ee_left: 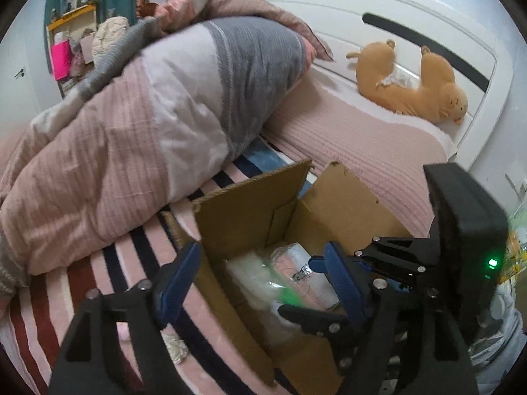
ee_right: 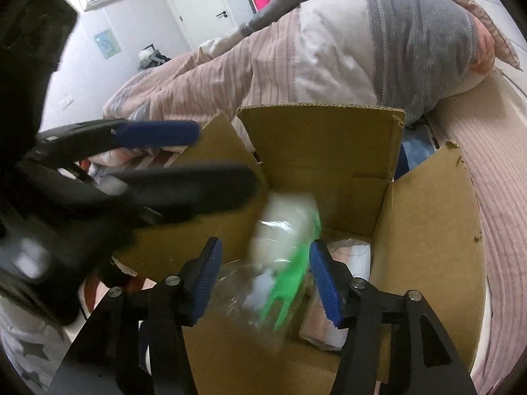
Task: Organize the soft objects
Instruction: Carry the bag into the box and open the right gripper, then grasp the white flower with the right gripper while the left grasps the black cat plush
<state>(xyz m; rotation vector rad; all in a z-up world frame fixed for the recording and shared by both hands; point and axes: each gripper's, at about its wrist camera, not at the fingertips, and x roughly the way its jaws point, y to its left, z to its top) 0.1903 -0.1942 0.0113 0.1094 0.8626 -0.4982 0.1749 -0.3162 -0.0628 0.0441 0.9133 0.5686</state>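
An open cardboard box (ee_left: 243,210) (ee_right: 428,230) stands on the striped bed. Inside lie a clear plastic pack of white soft items with a green mark (ee_left: 266,279) (ee_right: 283,240) and a wrapped pink-white bundle (ee_left: 306,270) (ee_right: 326,326). The clear pack is blurred in the right wrist view, between and just beyond my fingers. My right gripper (ee_right: 268,283) is open above the box; it also shows in the left wrist view (ee_left: 332,283). My left gripper (ee_left: 260,283) is open over the box's left wall; it also shows in the right wrist view (ee_right: 210,161).
A rolled pink, white and grey duvet (ee_left: 138,131) (ee_right: 329,52) lies behind the box. An orange plush bear (ee_left: 411,82) leans on the white headboard (ee_left: 362,10). A pink knitted blanket (ee_left: 362,144) covers the mattress to the right. A cluttered shelf (ee_left: 72,42) stands far back.
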